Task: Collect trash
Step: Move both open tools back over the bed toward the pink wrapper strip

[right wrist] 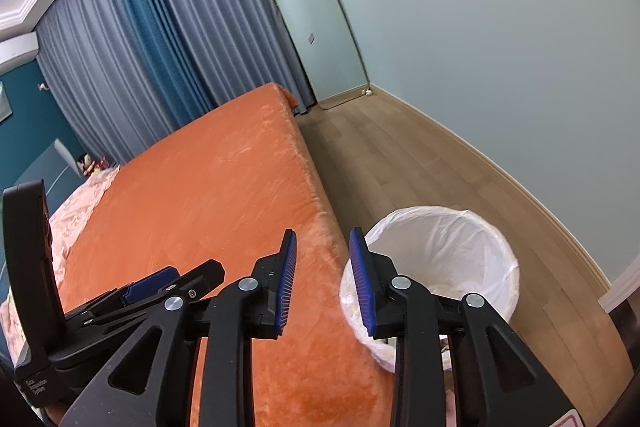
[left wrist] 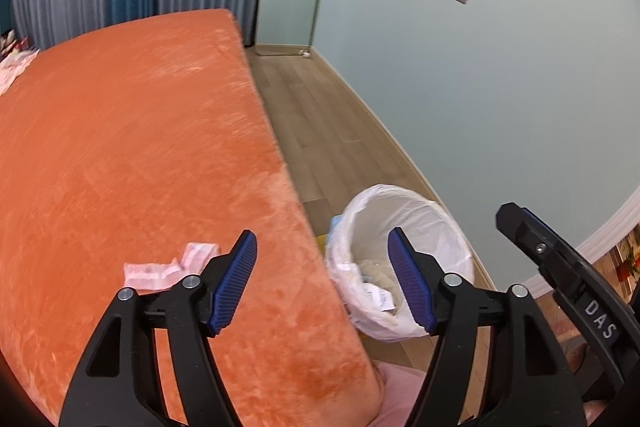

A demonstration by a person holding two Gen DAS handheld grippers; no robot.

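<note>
Bed: orange plush
Wrapper: pink, light, crinkly; pinch its raised fold
Left gripper: wide, empty
Right gripper: narrower, empty

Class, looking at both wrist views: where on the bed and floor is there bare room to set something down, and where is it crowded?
Free: the orange bedspread from the pink wrappers back toward the curtains, and the wood floor between bed edge, wall and mirror. Crowded: the near bed corner, where wrappers, both open grippers and the lined trash bin meet.
</note>
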